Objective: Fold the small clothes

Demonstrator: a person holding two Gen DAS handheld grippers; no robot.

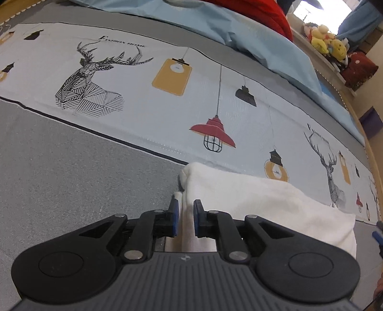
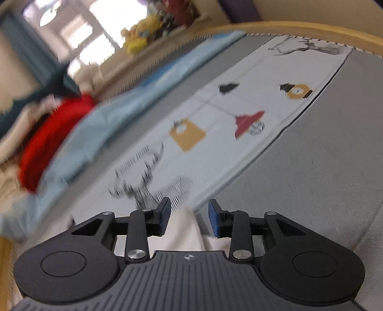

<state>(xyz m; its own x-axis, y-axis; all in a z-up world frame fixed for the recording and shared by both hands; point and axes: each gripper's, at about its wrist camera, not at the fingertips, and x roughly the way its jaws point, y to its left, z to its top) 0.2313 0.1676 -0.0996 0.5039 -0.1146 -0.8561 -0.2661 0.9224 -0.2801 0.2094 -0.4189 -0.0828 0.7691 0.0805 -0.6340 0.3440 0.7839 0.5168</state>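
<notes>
A white garment [image 1: 258,201] lies on the bed, bunched low in the left wrist view. My left gripper [image 1: 185,219] has its blue pads [image 1: 174,219] a narrow gap apart, with an edge of the white cloth standing between them. In the right wrist view, which is blurred, my right gripper [image 2: 189,220] is open, with a fold of the white garment [image 2: 184,229] lying between the blue-padded fingers [image 2: 213,221].
The bed has a grey sheet [image 1: 59,172] with a pale printed band of deer and lamps [image 1: 167,100]. A light blue quilt [image 1: 251,40] and a red cloth [image 1: 270,14] lie at the far side. Plush toys [image 1: 325,39] sit on a shelf beyond.
</notes>
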